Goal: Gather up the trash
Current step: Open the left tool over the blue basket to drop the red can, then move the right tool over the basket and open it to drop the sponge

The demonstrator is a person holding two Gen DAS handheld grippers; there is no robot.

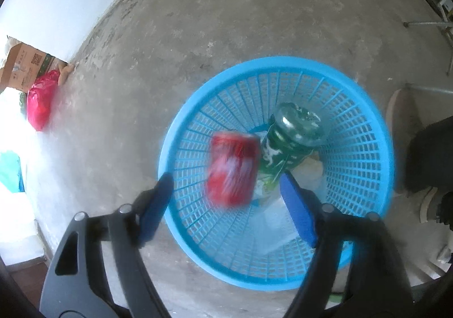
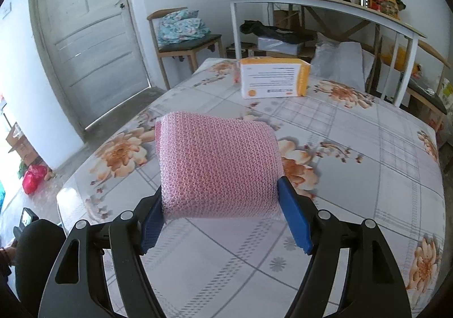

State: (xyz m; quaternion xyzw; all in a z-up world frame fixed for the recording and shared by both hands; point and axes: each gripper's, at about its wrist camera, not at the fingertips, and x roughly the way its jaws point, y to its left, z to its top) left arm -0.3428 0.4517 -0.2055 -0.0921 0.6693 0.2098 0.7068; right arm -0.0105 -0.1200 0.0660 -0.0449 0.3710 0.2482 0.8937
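Blue fingers (image 1: pixel 158 204) of the left gripper (image 1: pixel 226 204) stand spread apart and touch nothing; it points down over the blue basket (image 1: pixel 376 131) on the concrete floor (image 1: pixel 198 35). Between and beyond them a blurred red can (image 1: pixel 233 169) is seen inside the rim of the basket, beside a green bottle (image 1: pixel 288 145). Right gripper (image 2: pixel 222 204) pinches a pink bubble wrap roll (image 2: pixel 215 168) above the flowered bed (image 2: pixel 368 176). Farther on the bed lies an orange and white box (image 2: pixel 273 80)
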